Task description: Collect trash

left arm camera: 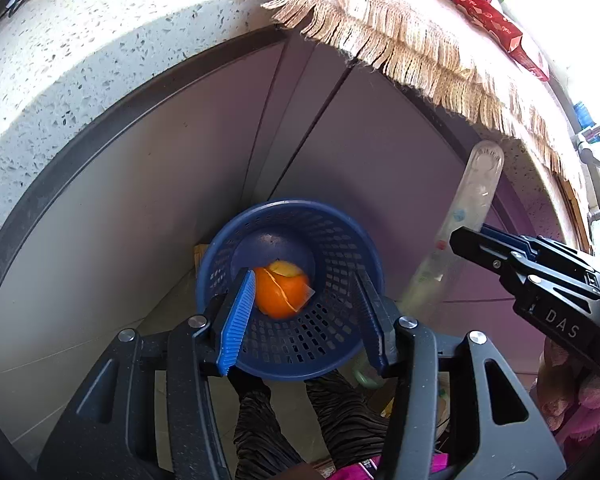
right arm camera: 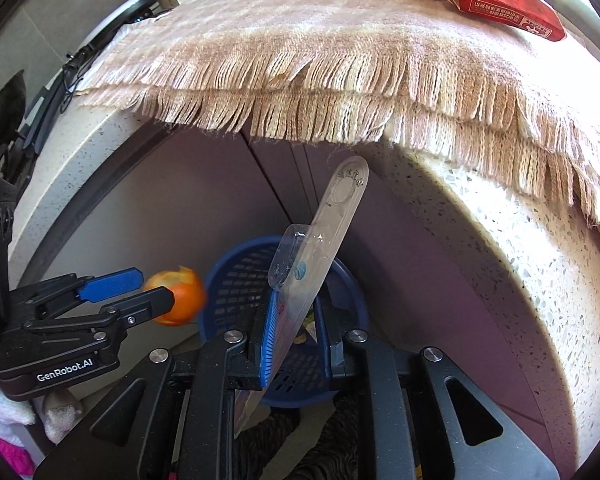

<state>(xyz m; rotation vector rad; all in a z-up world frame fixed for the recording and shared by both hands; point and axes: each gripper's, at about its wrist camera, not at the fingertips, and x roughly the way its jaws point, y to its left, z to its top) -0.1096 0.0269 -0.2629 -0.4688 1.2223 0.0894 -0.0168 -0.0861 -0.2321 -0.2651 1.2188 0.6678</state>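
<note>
A blue perforated basket [left arm camera: 300, 344] stands on the floor against the grey cabinet doors. My left gripper [left arm camera: 303, 276] hangs over it, open. A peeled orange [left arm camera: 280, 292] lies against its left blue pad, while the right finger stands well clear of it. In the right wrist view the orange [right arm camera: 184, 300] shows slightly blurred just past the left gripper [right arm camera: 154, 288], beside the basket [right arm camera: 236, 292]. My right gripper [right arm camera: 296, 298] is shut on a long clear plastic blister pack [right arm camera: 332, 220] that sticks up above the basket. The pack [left arm camera: 460, 216] and the right gripper [left arm camera: 460, 236] are at the right in the left wrist view.
A speckled stone counter [right arm camera: 500, 260] curves overhead, draped with a fringed woven cloth [right arm camera: 300, 60]. A red packet [right arm camera: 508, 4] and a white wad lie on the cloth. Cables and a plug strip sit at the counter's far left. A person's striped trouser legs [left arm camera: 340, 420] stand below the basket.
</note>
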